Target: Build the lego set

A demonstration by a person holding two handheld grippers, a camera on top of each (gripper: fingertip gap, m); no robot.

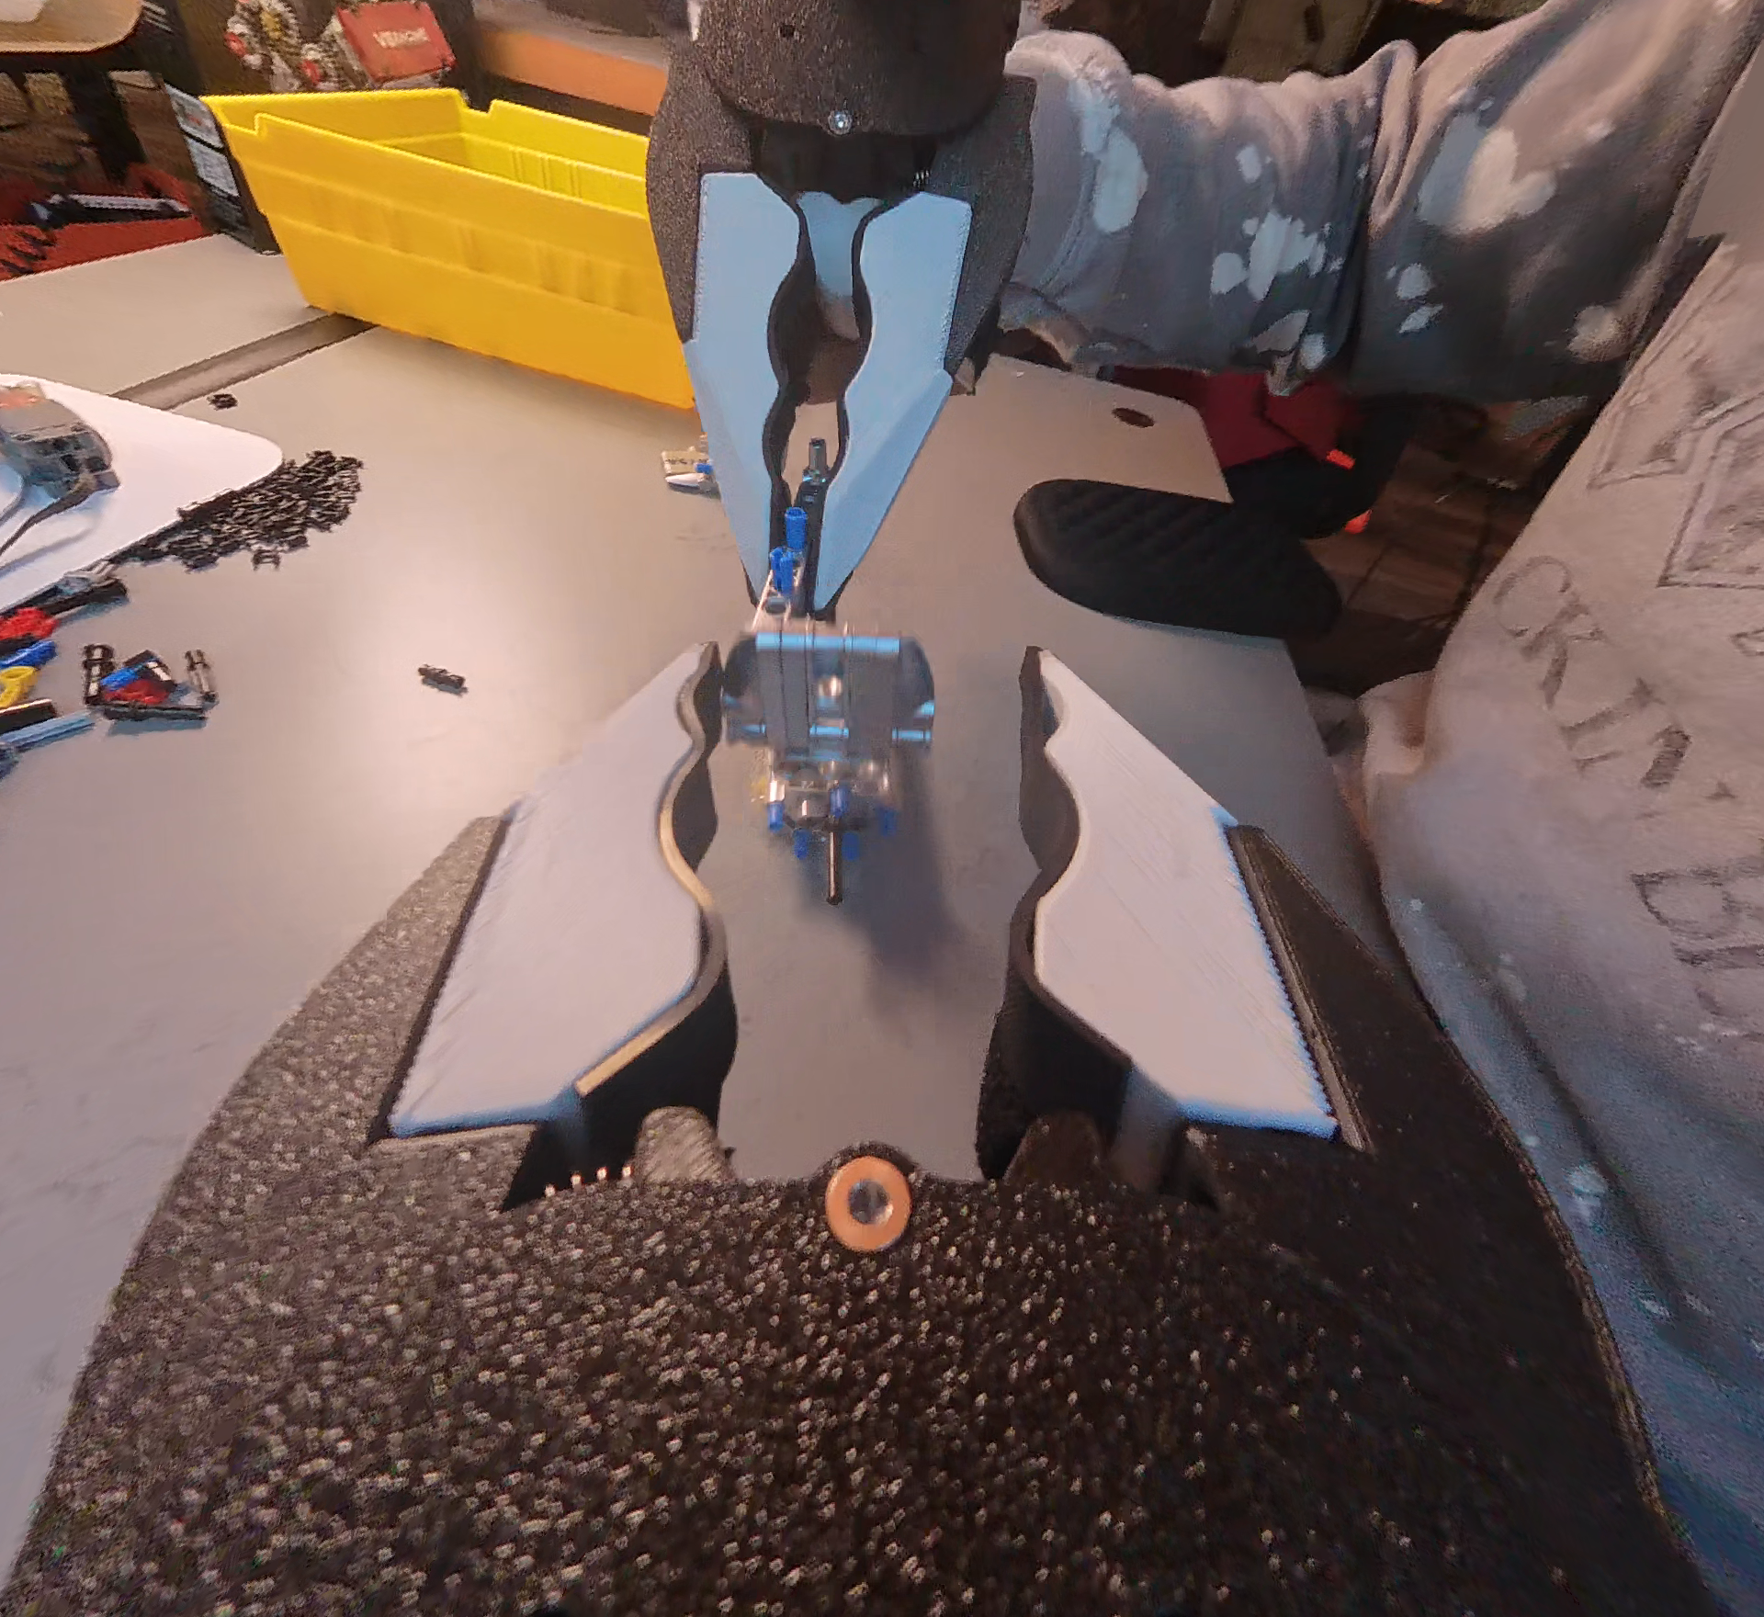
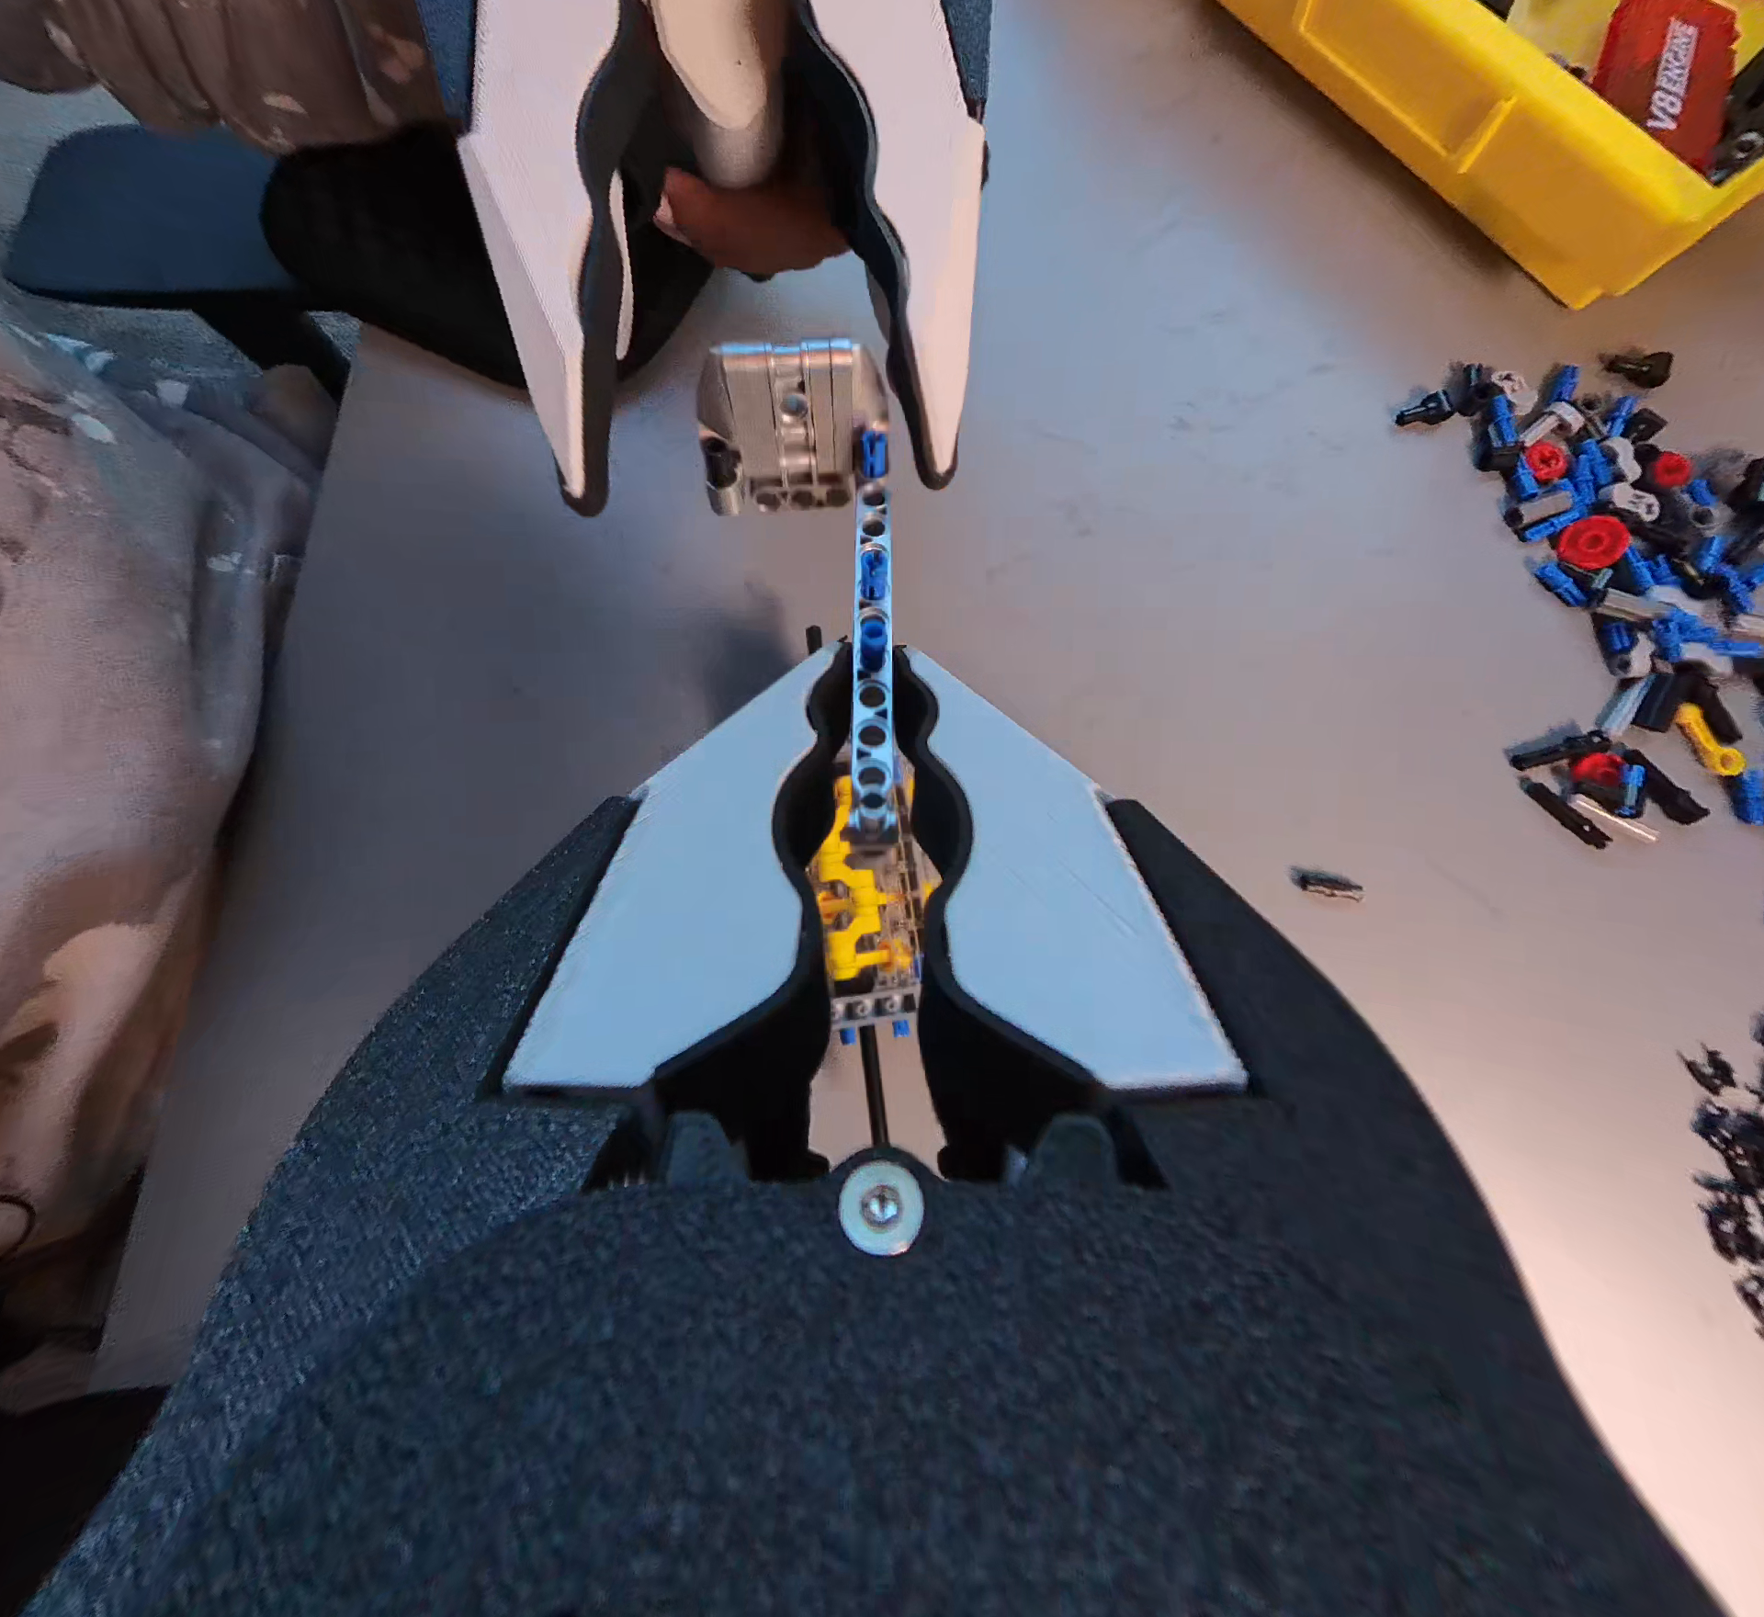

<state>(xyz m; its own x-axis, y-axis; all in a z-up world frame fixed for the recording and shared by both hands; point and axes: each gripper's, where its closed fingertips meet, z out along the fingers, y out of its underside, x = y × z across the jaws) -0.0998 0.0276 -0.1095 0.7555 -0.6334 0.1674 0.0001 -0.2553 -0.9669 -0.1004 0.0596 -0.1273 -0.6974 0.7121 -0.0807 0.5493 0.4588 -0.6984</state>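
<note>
The right gripper [image 2: 871, 693] is pinched tight on a grey holed beam [image 2: 873, 617] studded with blue pins, holding it clear of the table [image 1: 286, 808]; the left gripper [image 1: 864, 664] is spread wide around the grey block assembly [image 1: 821, 703] at the beam's far end, no contact I can see. My guess: keep the beam steady and level, then close squarely on the block's flat sides.
</note>
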